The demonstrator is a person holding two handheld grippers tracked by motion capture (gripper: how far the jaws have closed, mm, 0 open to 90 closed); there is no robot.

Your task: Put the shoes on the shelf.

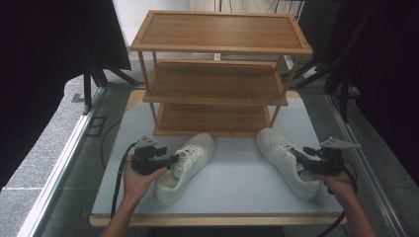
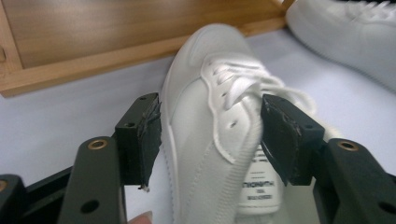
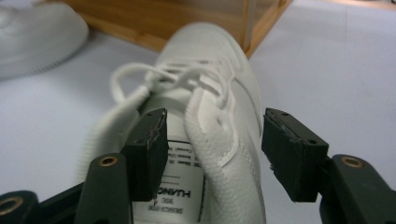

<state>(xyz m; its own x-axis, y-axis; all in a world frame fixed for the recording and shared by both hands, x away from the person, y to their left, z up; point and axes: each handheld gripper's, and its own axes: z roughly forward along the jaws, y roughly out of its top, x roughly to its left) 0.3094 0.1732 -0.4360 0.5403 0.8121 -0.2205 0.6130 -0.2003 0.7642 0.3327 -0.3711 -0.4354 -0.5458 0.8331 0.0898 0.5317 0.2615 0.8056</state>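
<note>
Straddling one side wall of each white sneaker, both grippers stand wide, pads not yet pressing. The left gripper works the left shoe, the right gripper the right shoe, both near the bamboo rack. Pinching only that soft collar could let a shoe sag or twist free.

Table, pale grey top with a light wooden front edge. Resting directly on it: a three-tier bamboo shoe rack at the far side; left white sneaker and right white sneaker before it, well apart, toes toward the rack.
</note>
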